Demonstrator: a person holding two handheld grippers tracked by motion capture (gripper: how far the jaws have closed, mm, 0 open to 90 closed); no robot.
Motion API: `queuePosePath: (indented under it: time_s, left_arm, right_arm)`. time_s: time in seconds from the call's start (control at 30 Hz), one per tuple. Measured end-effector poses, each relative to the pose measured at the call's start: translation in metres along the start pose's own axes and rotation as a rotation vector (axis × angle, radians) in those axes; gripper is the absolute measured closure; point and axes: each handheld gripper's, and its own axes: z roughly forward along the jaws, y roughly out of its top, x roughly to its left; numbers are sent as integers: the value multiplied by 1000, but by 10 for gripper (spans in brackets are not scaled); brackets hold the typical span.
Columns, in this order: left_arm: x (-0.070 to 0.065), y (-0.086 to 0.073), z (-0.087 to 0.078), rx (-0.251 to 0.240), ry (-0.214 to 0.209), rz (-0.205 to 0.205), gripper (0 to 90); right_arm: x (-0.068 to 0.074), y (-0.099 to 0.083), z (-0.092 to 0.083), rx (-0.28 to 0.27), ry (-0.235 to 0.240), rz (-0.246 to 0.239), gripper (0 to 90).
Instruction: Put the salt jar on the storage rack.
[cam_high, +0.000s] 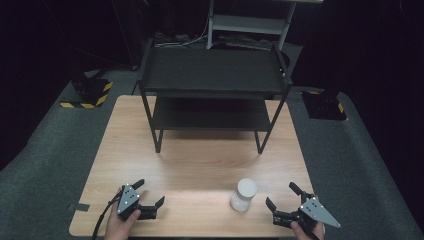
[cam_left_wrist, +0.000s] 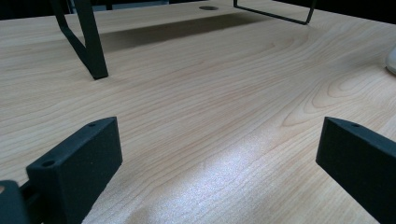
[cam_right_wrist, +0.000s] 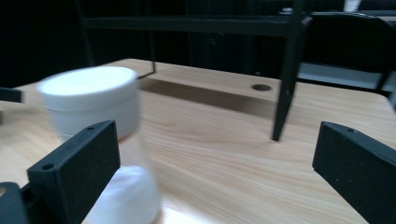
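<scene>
Bottle (cam_high: 243, 194), white with a white cap, stands upright near the front edge of the table (cam_high: 200, 165), its long axis vertical, just to the inner side of the right gripper (cam_high: 283, 202) and well apart from the left gripper (cam_high: 149, 193). So the right hand is plainly the nearer one for a grasp, as I judge it. Both grippers have their jaws spread wide and hold nothing. In the right gripper view the bottle (cam_right_wrist: 100, 140) sits off toward one jaw, blurred and partly covered by it, not yet between the two. A dark two-level shelf (cam_high: 212, 70) stands at the back of the table; what lies beyond it is too dim to make out.
</scene>
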Motion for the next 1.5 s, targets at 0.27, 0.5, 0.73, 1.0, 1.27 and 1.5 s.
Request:
queuePosePath:
  time_s: [0.27, 0.5, 0.73, 1.0, 1.27, 1.5]
  left_arm:
    - [0, 0, 0, 0, -3, 1, 5]
    - [0, 0, 0, -1, -4, 2, 5]
    - [0, 0, 0, 0, -4, 5, 5]
    - [1, 0, 0, -2, -8, 5, 5]
    - [1, 0, 0, -1, -7, 4, 5]
    - [0, 0, 0, -1, -5, 3, 5]
  right_arm:
    - [3, 3, 5, -3, 85, -9, 7]
    - [7, 4, 15, 2, 146, -27, 8]
    - [21, 5, 40, 9, 206, -45, 8]
    - [24, 4, 57, 22, 195, -46, 251]
    - [20, 2, 58, 15, 209, -65, 346]
    - [22, 7, 58, 30, 203, -65, 348]
